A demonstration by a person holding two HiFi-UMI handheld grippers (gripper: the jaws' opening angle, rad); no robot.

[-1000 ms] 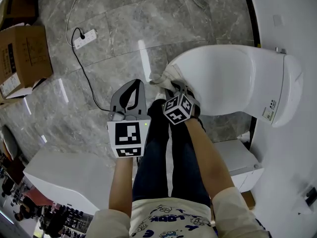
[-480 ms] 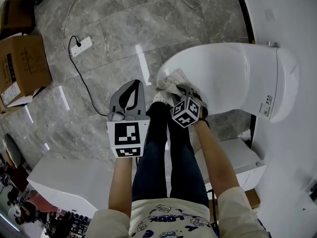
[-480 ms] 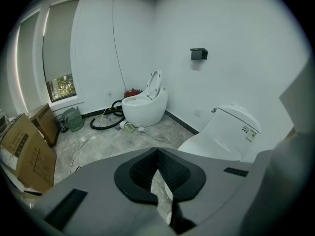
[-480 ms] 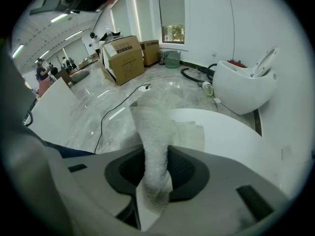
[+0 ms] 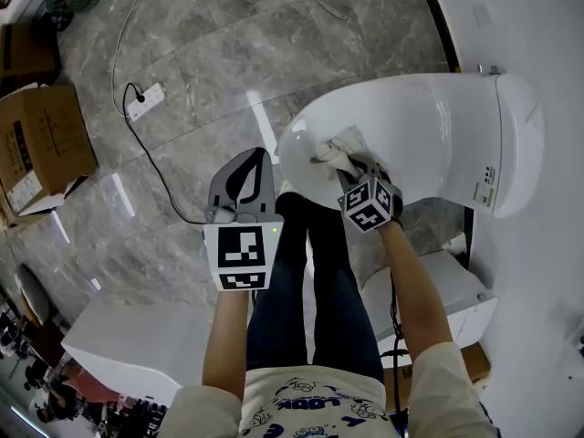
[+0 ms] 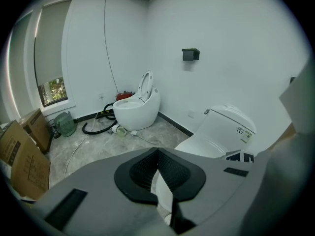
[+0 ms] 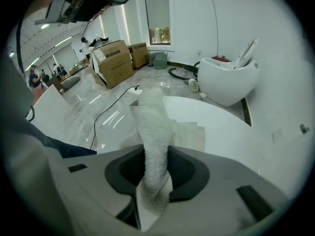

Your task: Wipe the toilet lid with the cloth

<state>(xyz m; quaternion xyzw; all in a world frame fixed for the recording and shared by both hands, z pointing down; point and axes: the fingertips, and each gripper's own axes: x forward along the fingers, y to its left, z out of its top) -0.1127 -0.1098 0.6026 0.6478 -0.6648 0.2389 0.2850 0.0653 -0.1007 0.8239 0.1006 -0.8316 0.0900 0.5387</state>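
Head view, looking steeply down at a grey marble floor [image 5: 228,44]. At about nine o'clock sits a cardboard box [image 5: 41,144]. Toward ten o'clock lies a white power strip [image 5: 146,101], with a black cable [image 5: 160,176] running down toward the centre.

Just left of centre, the left gripper [image 5: 248,158] hangs over bare floor, its jaw tips meeting with nothing between them. It looks parked out of the way, since wiping needs only one tool. The person's dark trouser legs [image 5: 310,281] run from the centre down to six o'clock.

Right of centre, toward two o'clock, the right gripper [image 5: 345,166] is clamped on a pale cloth [image 5: 345,144]. The cloth bunches between the pads and spreads onto the closed white toilet lid [image 5: 420,126] near its front end. The gripper tilts downward, pressing the loose cloth against the lid, probably so that a sweep drags it across the surface. Most of the lid, back to the tank [image 5: 525,135] at three o'clock, lies beyond the cloth.
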